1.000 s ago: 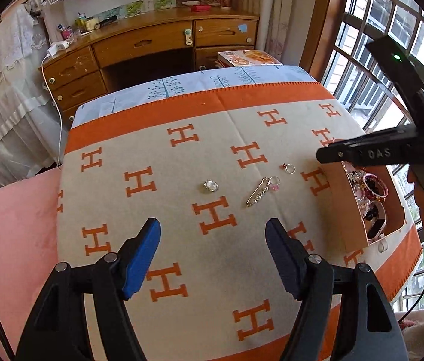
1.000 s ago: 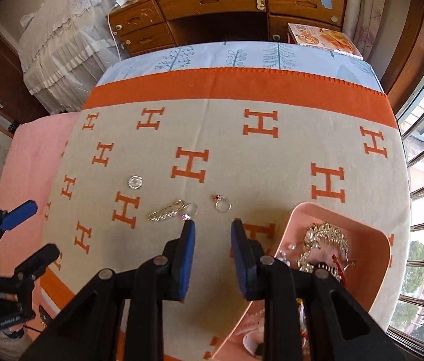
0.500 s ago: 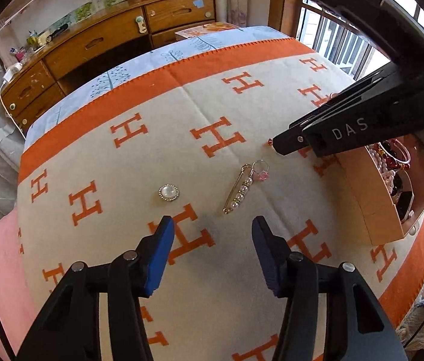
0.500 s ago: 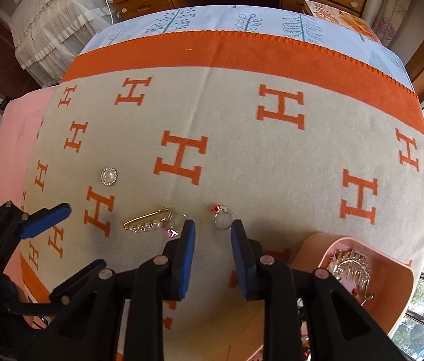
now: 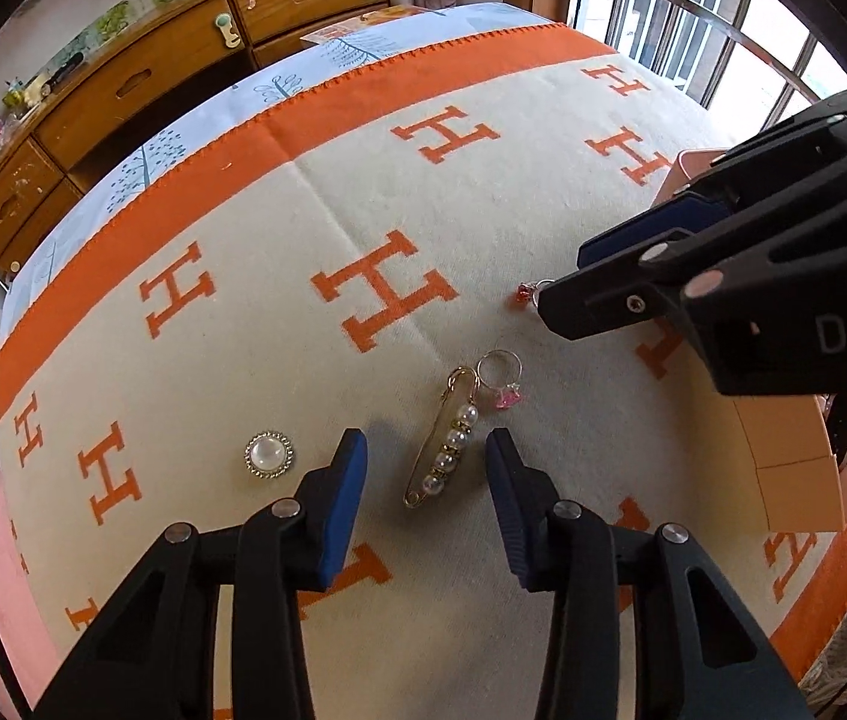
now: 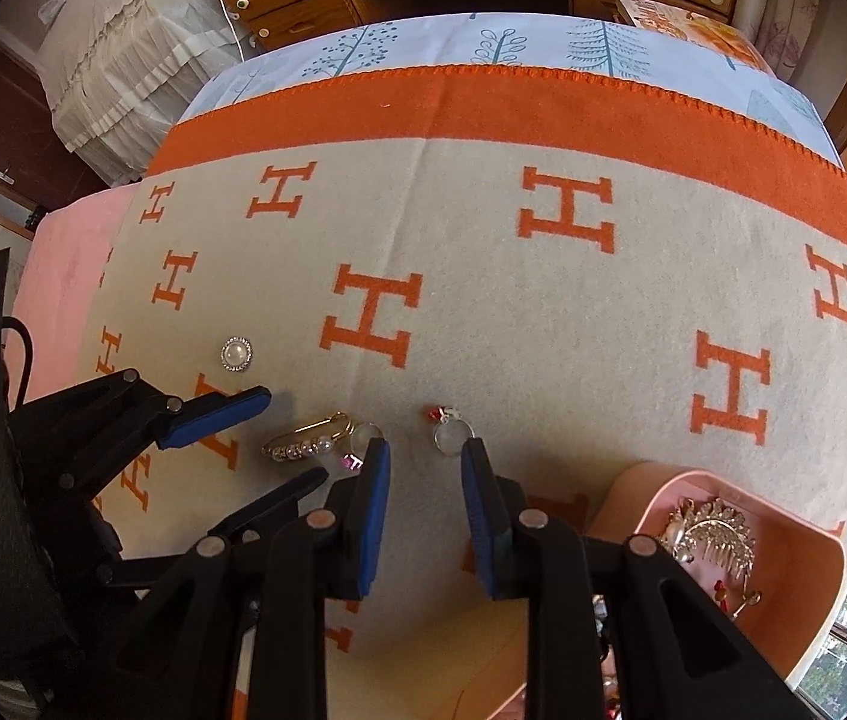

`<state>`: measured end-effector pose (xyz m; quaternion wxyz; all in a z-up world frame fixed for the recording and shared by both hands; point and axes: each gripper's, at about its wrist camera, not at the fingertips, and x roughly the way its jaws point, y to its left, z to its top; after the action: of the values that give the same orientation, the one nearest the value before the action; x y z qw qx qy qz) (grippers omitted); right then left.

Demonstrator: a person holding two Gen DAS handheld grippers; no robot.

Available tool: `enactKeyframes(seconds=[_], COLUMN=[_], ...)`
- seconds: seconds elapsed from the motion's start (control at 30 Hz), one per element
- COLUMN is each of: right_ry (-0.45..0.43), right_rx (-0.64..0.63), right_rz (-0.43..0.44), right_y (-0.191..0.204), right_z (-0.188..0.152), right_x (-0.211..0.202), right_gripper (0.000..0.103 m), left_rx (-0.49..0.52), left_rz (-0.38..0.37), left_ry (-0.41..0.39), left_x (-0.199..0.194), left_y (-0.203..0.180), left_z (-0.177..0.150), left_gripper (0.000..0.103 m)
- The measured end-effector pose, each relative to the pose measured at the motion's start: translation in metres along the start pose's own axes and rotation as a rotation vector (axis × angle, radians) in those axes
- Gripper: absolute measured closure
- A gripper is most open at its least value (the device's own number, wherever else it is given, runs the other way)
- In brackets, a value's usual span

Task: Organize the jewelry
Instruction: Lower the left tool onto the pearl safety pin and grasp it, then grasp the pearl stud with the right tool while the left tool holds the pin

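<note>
A gold pearl pin point(image 5: 446, 444) lies on the H-patterned blanket point(image 5: 303, 252) between the open jaws of my left gripper point(image 5: 426, 450). A ring with a pink stone point(image 5: 501, 378) lies at the pin's far end. A round pearl brooch point(image 5: 268, 456) lies left of the left finger. A ring with a red stone point(image 6: 448, 427) lies just ahead of my open right gripper point(image 6: 425, 457), near its right finger point(image 6: 474, 468). In the right wrist view the pin point(image 6: 306, 441) and the left gripper point(image 6: 267, 444) sit to the left.
A pink jewelry box point(image 6: 807, 570) holding a comb and several other pieces stands at the right near the blanket's edge; it also shows in the left wrist view point(image 5: 783, 468). A wooden desk point(image 5: 195, 48) stands beyond the bed, and windows point(image 5: 693, 18) at right.
Both grippers have moved down and forward towards the blanket. The left gripper now straddles the pearl pin; the right gripper has closed in on the red-stone ring. The jewelry has not moved.
</note>
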<state>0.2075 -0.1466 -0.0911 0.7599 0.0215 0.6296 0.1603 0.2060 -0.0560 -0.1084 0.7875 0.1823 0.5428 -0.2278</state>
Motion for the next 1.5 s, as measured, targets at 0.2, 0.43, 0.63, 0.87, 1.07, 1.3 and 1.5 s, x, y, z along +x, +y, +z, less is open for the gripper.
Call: enactKeyframes(seconds=[0.2,0.43,0.63,0.87,1.07,1.3,1.5], right_ry=[-0.019,-0.035,-0.032,-0.007,0.039,0.107,0.104], right_rx=[-0.004,-0.018,-0.054,-0.073,-0.023,0.037,0.073], right_rz=[0.019,0.042,0.074,0.092,0.12,0.095,0.07], right_y=[-0.003,0.009,0.04,0.075,0.087,0.098,0.104], right_z=[-0.005,-0.006,0.005,0.024,0.035,0.032,0.038], right_x=[-0.008,-0.013,-0.004,0.023,0.044,0.054,0.061], right_gripper=[0.078,0.078,0.078,0.078,0.078,0.078,0.078], left_rx=[-0.083,-0.236,-0.365,-0.463,-0.515,-0.532,-0.551], left_rz=[-0.04,-0.05,-0.031,0.001,-0.039,-0.076,-0.13], left_ry=[0.004,-0.048,-0.105,-0.123,-0.117,-0.129,-0.14], left_x=[0.002,-0.018,-0.06,-0.081,-0.079,-0.077,-0.077], left_y=[0.01,0.036,0.072,0.108,0.125,0.132,0.135], left_z=[0.004,-0.014,-0.047,-0.08,-0.104,-0.113,-0.118], left_gripper=[0.098,0.098,0.098,0.098,0.098,0.098,0.098])
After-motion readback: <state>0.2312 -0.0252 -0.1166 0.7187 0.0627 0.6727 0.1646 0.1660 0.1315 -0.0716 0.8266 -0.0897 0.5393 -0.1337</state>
